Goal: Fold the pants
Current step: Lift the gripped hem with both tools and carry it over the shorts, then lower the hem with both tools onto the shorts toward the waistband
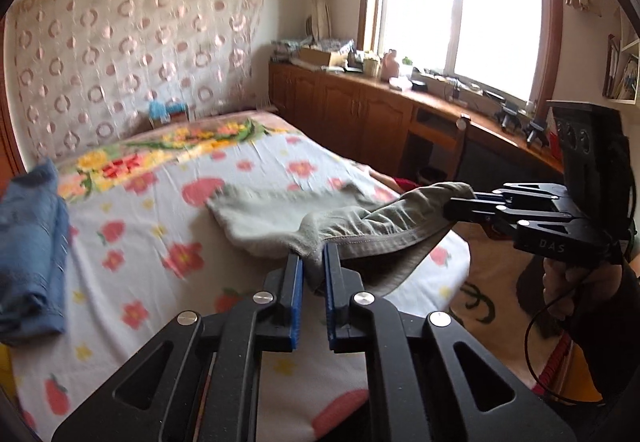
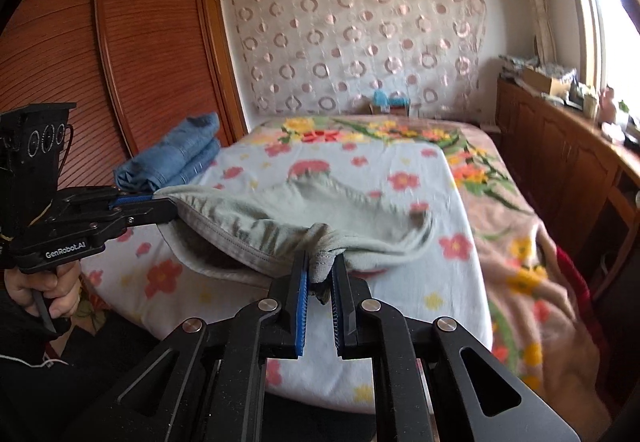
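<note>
Pale grey-green pants (image 1: 276, 214) lie on the flowered sheet of the bed (image 1: 160, 202), their near edge lifted off it. My left gripper (image 1: 313, 262) is shut on one corner of that hemmed edge. My right gripper (image 1: 460, 204) is shut on the other corner, to the right, beyond the bed's side. In the right wrist view the right gripper (image 2: 322, 268) pinches bunched cloth of the pants (image 2: 320, 202), and the left gripper (image 2: 160, 204) holds the edge at the left. The edge hangs stretched between them.
Folded blue jeans (image 1: 32, 242) lie at the bed's left side, next to a wooden wardrobe (image 2: 120, 62). A wooden cabinet (image 1: 360, 110) with clutter runs under the window on the right. A floral blanket (image 2: 520, 242) covers the bed's right part.
</note>
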